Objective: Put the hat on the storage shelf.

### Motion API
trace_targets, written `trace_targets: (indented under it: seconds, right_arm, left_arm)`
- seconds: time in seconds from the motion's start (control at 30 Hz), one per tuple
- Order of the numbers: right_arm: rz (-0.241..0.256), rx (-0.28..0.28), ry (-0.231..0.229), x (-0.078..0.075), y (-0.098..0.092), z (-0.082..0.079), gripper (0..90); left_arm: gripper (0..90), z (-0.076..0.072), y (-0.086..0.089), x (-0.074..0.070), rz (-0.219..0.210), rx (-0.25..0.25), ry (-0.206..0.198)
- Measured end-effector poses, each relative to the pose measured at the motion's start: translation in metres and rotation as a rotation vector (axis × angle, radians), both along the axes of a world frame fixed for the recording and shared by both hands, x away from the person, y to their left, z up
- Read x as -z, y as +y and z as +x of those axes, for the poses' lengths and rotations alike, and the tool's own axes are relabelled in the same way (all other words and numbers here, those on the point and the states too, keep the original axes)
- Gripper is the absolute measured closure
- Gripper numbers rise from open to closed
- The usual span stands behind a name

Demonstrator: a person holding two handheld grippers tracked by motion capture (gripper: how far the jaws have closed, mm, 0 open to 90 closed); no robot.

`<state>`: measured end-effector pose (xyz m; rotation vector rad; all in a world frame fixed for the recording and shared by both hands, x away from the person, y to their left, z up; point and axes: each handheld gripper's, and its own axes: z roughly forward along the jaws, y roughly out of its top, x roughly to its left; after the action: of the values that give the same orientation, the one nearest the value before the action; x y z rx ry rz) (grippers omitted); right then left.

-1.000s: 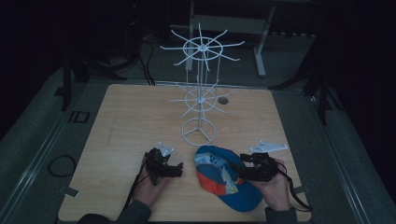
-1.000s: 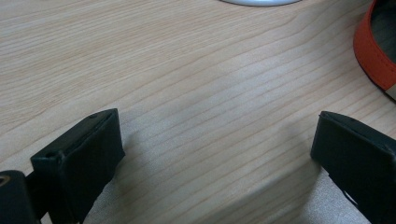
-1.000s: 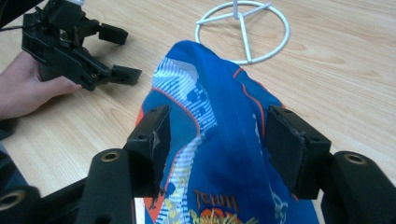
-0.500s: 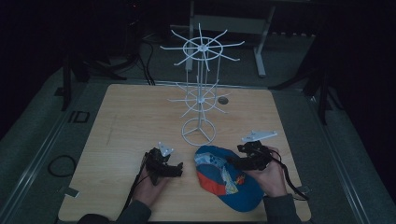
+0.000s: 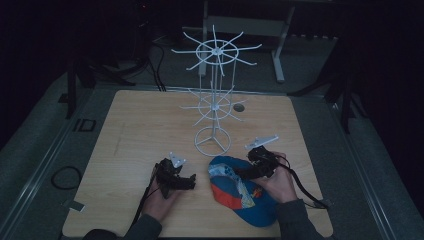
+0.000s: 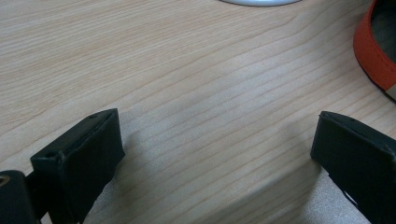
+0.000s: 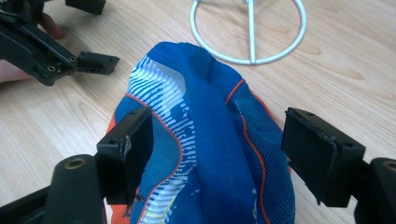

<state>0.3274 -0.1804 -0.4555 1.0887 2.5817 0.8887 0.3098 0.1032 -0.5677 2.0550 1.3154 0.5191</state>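
One blue cap [image 5: 240, 187], no readable writing, lies between the wide right tongs [image 7: 215, 149]; wide left tongs [image 5: 187, 181] hold nothing near one white rack [image 5: 215, 100].

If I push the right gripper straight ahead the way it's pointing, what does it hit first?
The blue cap: the right gripper has its jaws open around the crown. Beyond lies the white rack's ring base, though depth is hard to judge.
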Motion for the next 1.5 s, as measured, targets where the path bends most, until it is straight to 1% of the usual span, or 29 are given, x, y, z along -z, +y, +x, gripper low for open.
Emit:
trace_targets:
  seconds: [0.1,0.3,0.53,0.63,0.7,0.77,0.8,0.83,0.9,0.93,0.97,1.03,1.1,1.2,1.4,1.5]
  right_arm:
    - [-0.014,-0.008,0.011,0.004,0.003,0.004,23.0]
    - [-0.042,-0.028,0.033,0.013,0.009,0.013,22.6]
    - [-0.089,-0.052,0.073,0.026,0.017,0.022,25.4]
    - [-0.095,-0.057,0.098,0.031,0.021,0.026,28.0]
    - [-0.118,-0.067,0.113,0.036,0.023,0.028,32.2]
    - [-0.161,-0.083,0.127,0.041,0.025,0.028,41.0]
    - [-0.181,-0.088,0.128,0.043,0.026,0.028,46.6]
    - [-0.196,-0.097,0.129,0.044,0.026,0.027,54.1]
    - [-0.204,-0.110,0.127,0.046,0.027,0.026,70.6]
    - [-0.203,-0.110,0.120,0.045,0.027,0.025,77.3]
    - [-0.197,-0.112,0.112,0.044,0.026,0.024,81.8]
    - [-0.175,-0.116,0.099,0.040,0.024,0.022,85.8]
    - [-0.159,-0.120,0.081,0.035,0.021,0.020,86.9]
    - [-0.142,-0.116,0.067,0.028,0.017,0.016,87.0]
    - [-0.086,-0.126,0.046,0.018,0.012,0.008,86.5]
    - [-0.068,-0.123,0.038,0.014,0.010,0.005,86.1]
  left_arm:
    - [2.6,0.000,0.000,0.000,0.001,0.000,-0.002]
    - [2.6,0.000,0.000,0.000,0.001,0.000,-0.003]
    - [2.6,0.000,0.000,0.000,0.001,0.000,-0.003]
    - [2.6,0.000,0.000,0.000,0.004,0.002,-0.001]
    - [2.6,0.000,0.000,0.000,0.004,0.002,-0.001]
    - [2.6,0.000,0.000,0.000,0.002,0.001,-0.002]
    - [2.6,0.000,0.000,0.000,0.002,0.001,-0.002]
    - [2.6,0.000,0.000,0.000,0.002,0.001,-0.002]
    - [2.6,0.000,0.000,0.000,0.002,0.001,-0.003]
    - [2.6,0.000,0.000,0.000,0.002,0.001,-0.002]
    - [2.6,0.000,0.000,0.000,0.001,0.001,-0.002]
    - [2.6,0.000,0.000,0.000,0.001,0.000,-0.002]
    - [2.6,0.000,0.000,0.000,0.000,0.000,-0.002]
    - [2.6,0.000,0.000,0.000,0.000,0.000,-0.002]
    - [2.6,0.000,0.000,0.000,0.001,0.000,-0.003]
    - [2.6,0.000,0.000,0.000,0.001,0.000,-0.003]
